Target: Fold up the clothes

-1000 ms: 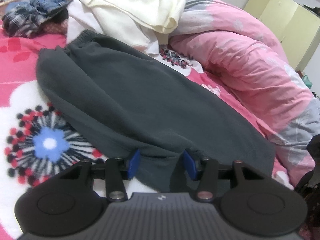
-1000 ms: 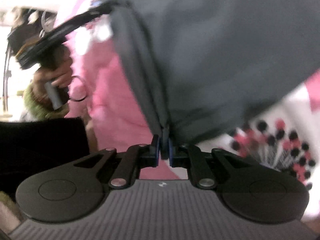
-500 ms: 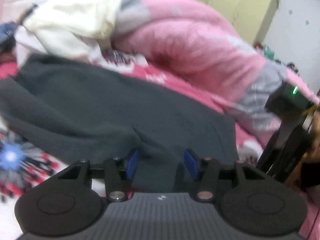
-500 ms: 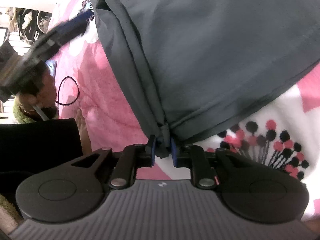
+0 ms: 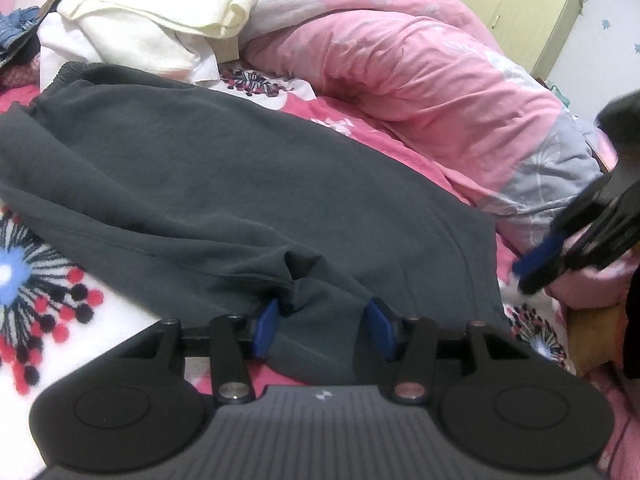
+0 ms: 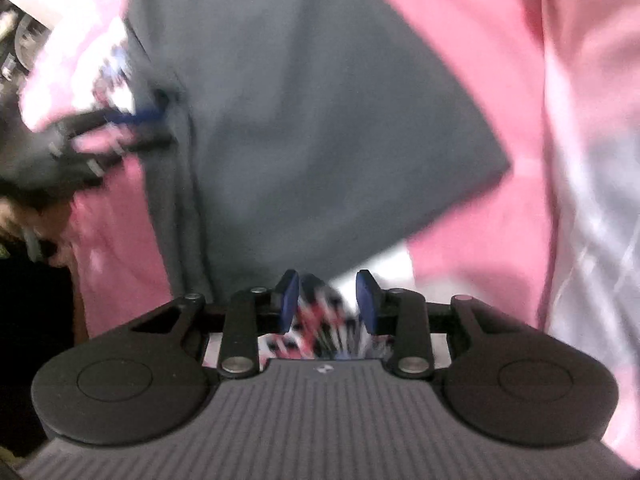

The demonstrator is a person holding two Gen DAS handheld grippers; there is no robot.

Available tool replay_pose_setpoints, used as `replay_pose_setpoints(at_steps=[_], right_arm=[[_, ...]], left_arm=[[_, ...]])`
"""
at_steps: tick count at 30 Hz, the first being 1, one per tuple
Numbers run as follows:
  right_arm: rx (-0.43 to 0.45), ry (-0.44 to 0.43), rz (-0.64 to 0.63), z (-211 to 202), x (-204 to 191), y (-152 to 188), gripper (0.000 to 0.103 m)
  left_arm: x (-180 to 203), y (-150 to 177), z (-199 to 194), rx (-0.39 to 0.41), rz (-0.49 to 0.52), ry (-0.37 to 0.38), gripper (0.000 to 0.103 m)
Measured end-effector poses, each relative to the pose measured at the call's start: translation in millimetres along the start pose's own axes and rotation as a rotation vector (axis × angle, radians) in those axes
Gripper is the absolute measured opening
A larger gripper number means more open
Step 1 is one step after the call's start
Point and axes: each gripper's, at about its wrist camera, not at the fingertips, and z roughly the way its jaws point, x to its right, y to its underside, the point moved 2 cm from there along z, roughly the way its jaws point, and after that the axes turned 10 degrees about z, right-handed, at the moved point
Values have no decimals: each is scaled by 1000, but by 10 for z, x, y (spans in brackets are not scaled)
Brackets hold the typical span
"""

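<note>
Blue pads, left gripper (image 5: 324, 326): jaws stand about half apart, astride a bunched near hem of the dark grey trousers (image 5: 248, 184); whether the pads actually press the cloth, I cannot tell.
Right gripper (image 6: 328, 300): jaws opening, nothing between them; only the flowered blanket (image 6: 320, 324) shows in the gap, and the trousers' edge lies just beyond its tips.
Trousers: spread flat across the bed, elastic waistband (image 5: 64, 74) at the far end, leg ends nearest the left gripper.
Around them: rumpled pink quilt (image 5: 420, 80) along the far side, cream and white clothes (image 5: 160, 12) heaped beyond the waistband, yellow wardrobe (image 5: 520, 4) behind.
Step in hand: likely a release by the right hand after laying the garment out.
Next move: probably regrip the leg ends with both grippers and carry them toward the waistband, keeping the edges aligned.
</note>
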Motion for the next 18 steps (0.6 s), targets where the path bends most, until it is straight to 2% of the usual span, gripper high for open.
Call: replay_pose_setpoints(at_steps=[3, 6, 9, 13, 15, 18], right_arm=[[73, -92, -180, -132, -364, 20, 31], [53, -117, -418, -31, -815, 206, 29], [4, -128, -564, 146, -1054, 397, 24], [-89, -71, -613, 498, -1129, 550, 20], [-112, -37, -573, 588, -1027, 530, 19], [-128, -58, -481, 612, -931, 437, 18]], left_arm=[[1, -14, 2, -4, -5, 0, 51], [2, -21, 1, -6, -6, -5, 51], [9, -28, 3, -9, 2, -8, 51], [-1, -33, 8, -8, 10, -12, 51], [17, -38, -4, -9, 31, -29, 51], [60, -57, -75, -2, 74, -67, 54]])
